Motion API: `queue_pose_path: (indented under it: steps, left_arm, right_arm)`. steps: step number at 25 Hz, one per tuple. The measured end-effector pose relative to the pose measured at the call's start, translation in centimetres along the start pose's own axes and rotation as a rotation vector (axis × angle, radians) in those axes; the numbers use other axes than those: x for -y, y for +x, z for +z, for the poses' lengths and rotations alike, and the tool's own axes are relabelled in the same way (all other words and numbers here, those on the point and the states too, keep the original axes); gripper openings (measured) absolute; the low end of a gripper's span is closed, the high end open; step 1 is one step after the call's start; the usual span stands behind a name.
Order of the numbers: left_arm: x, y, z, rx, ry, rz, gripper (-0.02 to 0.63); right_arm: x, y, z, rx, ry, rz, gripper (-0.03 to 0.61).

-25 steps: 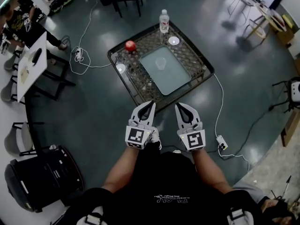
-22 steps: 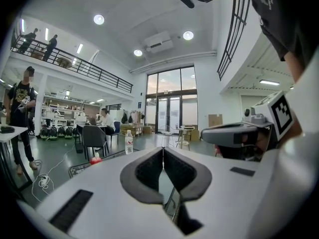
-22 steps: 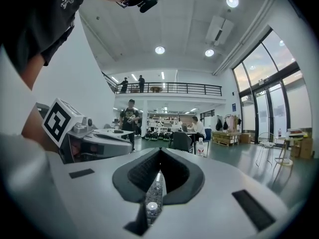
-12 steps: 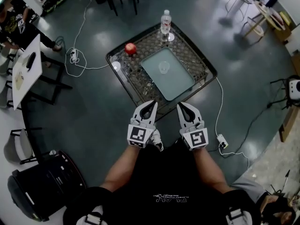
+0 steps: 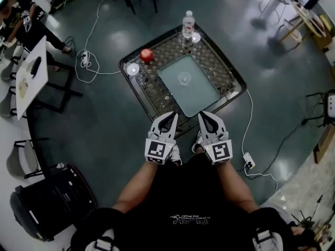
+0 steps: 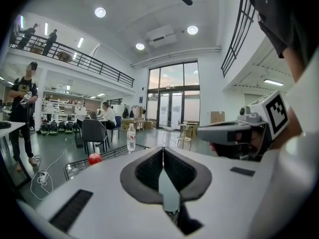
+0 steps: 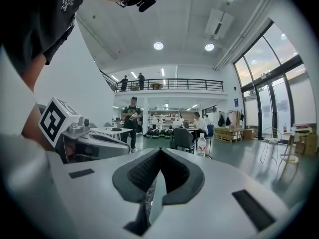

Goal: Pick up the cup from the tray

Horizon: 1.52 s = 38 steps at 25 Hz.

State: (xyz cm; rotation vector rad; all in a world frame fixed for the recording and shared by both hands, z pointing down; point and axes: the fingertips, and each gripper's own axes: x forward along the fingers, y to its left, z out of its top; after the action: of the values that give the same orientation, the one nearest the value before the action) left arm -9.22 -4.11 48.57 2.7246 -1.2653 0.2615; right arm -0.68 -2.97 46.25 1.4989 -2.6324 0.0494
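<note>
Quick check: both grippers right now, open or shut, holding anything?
Left gripper: closed, holding nothing.
Right gripper: closed, holding nothing.

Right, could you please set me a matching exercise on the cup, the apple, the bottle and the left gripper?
Things:
1 cup
2 apple
3 bottle
4 left gripper

Place or state:
A upright at the far edge of the table
B shut, holding nothing
C on the tray
D red, on the table beside the tray

Pairs: 1-C, 2-D, 3-A, 4-B
</note>
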Motion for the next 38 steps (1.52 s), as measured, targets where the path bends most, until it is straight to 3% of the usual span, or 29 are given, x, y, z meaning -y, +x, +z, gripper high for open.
queue_pose_path:
  steps: [6, 15, 27, 38]
  left_arm:
    - [-0.8, 2.7, -0.1, -0.015, -0.042, 0.079, 0.011]
    - [-1.2, 7.1, -1.3, -0.063, -0.034, 0.159, 0.011]
    - [-1.9, 11.4, -3.1, -0.131, -0.019, 0.255, 0.011]
    - [-3.1, 13.5, -6.0, -0.171, -0.061, 0.237, 0.011]
  right_arm:
    - [2.8, 1.2, -0.2, -0.014, 0.010, 0.062, 0.009]
    - [7.0, 3.2, -2.5, -0.057, 0.043, 0.145, 0.009]
    - [10.1, 5.5, -3.4, -0.040, 0.030, 0.255, 0.009]
    - [10.8, 7.4, -4.9, -0.079, 0.044, 0.191, 0.009]
